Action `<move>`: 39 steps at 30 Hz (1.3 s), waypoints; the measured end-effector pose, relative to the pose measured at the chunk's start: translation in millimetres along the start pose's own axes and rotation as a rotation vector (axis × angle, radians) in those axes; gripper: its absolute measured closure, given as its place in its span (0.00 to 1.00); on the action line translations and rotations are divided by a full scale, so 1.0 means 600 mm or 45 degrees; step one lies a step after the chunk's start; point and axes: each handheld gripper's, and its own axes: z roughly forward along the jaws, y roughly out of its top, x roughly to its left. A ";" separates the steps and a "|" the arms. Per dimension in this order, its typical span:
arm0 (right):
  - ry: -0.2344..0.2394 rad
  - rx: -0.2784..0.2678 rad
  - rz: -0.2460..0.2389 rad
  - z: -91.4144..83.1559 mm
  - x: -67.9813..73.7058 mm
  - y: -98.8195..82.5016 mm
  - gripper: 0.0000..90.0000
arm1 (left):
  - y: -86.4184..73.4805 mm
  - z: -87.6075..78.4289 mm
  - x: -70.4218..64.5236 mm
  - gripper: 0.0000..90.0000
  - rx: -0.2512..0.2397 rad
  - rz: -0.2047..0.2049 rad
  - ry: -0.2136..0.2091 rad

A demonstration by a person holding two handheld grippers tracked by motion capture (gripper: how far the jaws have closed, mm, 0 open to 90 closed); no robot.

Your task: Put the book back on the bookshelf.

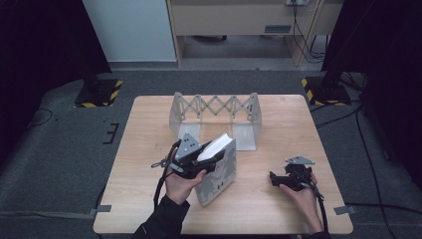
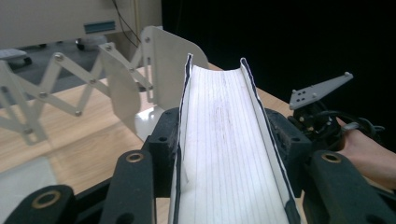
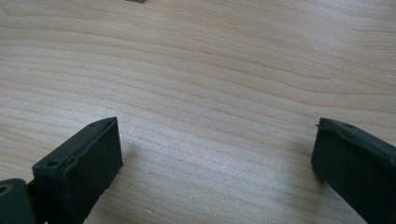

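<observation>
A book (image 1: 221, 172) with a grey patterned cover and white page edges stands tilted in the middle of the wooden table (image 1: 144, 129), lifted at one end. My left gripper (image 1: 211, 158) is shut on it, and the left gripper view has the black jaws pressing both covers with the lined page block (image 2: 229, 154) between them. My right gripper (image 1: 277, 179) rests low at the table's right side, held by a hand. Its jaws stand wide apart over bare wood (image 3: 217, 154), with nothing between them. That gripper (image 2: 317, 116) also appears beyond the book in the left gripper view.
A white expanding book rack (image 1: 215, 112) with a scissor lattice (image 2: 70, 93) and two upright end plates stands at the back middle of the table, just behind the book. Dark stands with yellow-black bases sit on the floor at both far corners.
</observation>
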 end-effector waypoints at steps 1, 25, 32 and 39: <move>0.000 0.000 0.000 0.000 0.000 0.000 0.02 | 0.001 -0.005 0.004 0.58 -0.004 0.005 0.017; 0.000 0.000 0.000 0.000 0.000 0.000 0.02 | 0.031 -0.076 0.153 0.58 -0.063 -0.143 0.393; 0.000 0.000 0.000 0.000 0.000 0.000 0.02 | 0.056 -0.043 0.176 0.58 -0.052 -0.147 0.443; 0.000 0.000 0.000 0.000 0.000 0.000 0.02 | 0.071 -0.008 0.195 0.58 -0.066 -0.175 0.470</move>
